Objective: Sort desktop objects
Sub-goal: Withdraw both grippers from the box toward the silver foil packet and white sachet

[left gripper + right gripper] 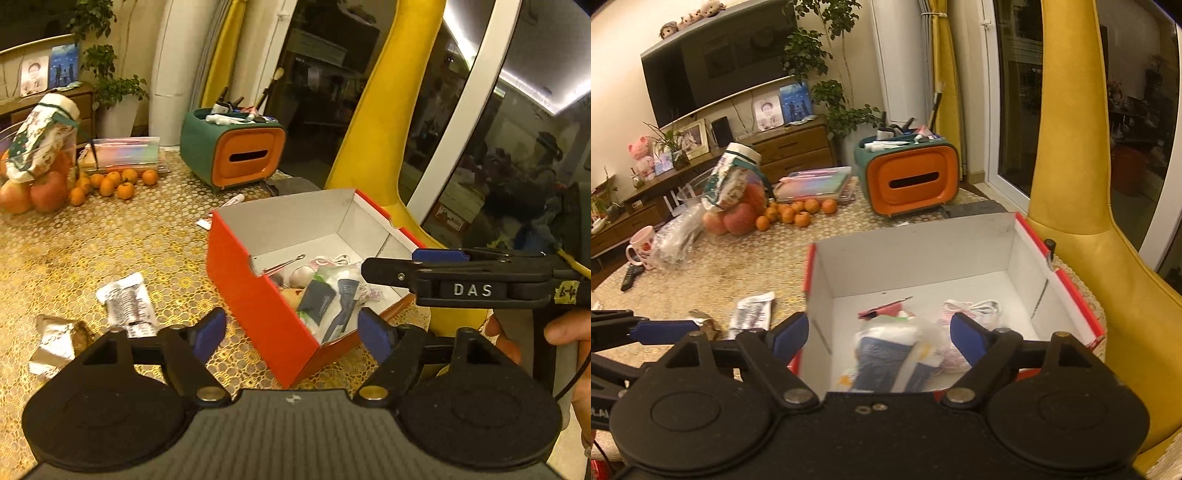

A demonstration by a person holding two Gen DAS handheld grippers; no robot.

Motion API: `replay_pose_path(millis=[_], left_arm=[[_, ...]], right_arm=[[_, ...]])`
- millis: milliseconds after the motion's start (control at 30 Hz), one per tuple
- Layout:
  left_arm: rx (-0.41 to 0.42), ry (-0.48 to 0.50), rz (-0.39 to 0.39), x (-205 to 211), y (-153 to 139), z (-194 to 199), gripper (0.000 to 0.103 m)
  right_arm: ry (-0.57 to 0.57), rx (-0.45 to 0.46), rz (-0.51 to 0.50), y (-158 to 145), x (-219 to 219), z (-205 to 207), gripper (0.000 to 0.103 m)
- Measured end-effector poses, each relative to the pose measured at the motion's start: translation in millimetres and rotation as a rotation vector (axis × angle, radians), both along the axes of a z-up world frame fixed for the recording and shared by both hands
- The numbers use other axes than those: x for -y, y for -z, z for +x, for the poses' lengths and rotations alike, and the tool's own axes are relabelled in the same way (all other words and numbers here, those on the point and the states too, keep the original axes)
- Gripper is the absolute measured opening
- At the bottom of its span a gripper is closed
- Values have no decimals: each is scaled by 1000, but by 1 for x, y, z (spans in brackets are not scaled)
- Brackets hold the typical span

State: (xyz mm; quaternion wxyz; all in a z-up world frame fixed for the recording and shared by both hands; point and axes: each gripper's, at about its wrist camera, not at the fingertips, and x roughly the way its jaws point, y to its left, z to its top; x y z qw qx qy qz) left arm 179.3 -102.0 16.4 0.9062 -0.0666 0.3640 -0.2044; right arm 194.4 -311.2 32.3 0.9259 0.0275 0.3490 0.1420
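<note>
A red box with a white inside stands on the patterned tabletop. In it lie a white-and-navy packet, a metal tool and a pink-white cord. My left gripper is open and empty, just short of the box's near corner. My right gripper is open and empty above the packet, inside the box's near edge; it shows side-on in the left wrist view. A white sachet and a crumpled foil wrapper lie on the table left of the box.
A green-and-orange organiser stands behind the box. Oranges, apples and a plastic case sit at the back left. A mug and a remote are far left. A yellow chair stands right of the box.
</note>
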Motion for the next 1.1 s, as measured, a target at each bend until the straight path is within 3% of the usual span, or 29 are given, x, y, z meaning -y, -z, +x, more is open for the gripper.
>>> replay_pose_path(millis=[300, 367, 767, 933, 1100], left_arm=[[35, -34, -25, -38, 4, -18, 93], [50, -47, -20, -47, 4, -21, 103], [93, -180, -3, -107, 27, -40, 103], [91, -223, -60, -133, 39, -43, 103], [116, -282, -36, -150, 44, -44, 103]], right_arm=[[-20, -5, 9, 6, -31, -13, 86], [-27, -1, 6, 7, -40, -15, 86], [-74, 8, -6, 20, -92, -21, 87], [-103, 5, -16, 26, -115, -19, 87], [-124, 4, -22, 31, -134, -14, 87]])
